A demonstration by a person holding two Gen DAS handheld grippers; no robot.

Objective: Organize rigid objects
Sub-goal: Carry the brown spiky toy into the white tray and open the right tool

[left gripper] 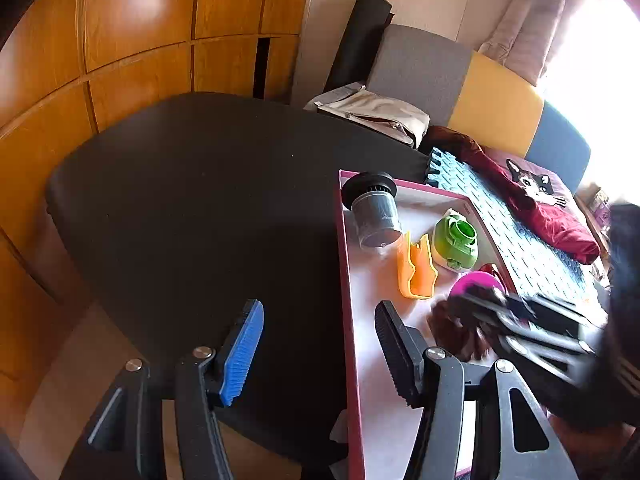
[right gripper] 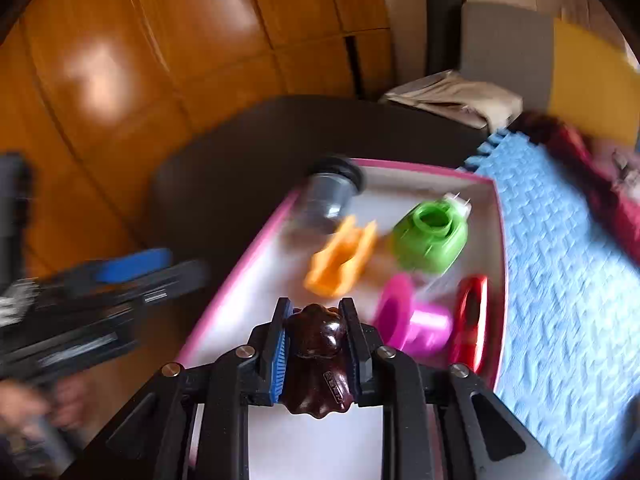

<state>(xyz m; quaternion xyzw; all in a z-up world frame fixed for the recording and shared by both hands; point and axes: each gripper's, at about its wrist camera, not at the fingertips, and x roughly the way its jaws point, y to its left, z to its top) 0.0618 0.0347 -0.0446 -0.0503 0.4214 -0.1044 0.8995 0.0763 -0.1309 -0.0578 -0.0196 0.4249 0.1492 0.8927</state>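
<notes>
The right gripper [right gripper: 316, 344] clamps a brown figure [right gripper: 318, 356] across its middle (glossy, hard, probably slippery); the left gripper [left gripper: 320, 354] gapes empty.

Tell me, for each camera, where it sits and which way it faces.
Left wrist: rides the open left tongs, over the table's near edge, facing the tray's left rim; the blurred right tongs cross at right.
Right wrist: rides the right tongs, shut on a brown piece above the tray; left tongs blurred at left.
Shared: tray, orange piece, green piece, table.
</notes>
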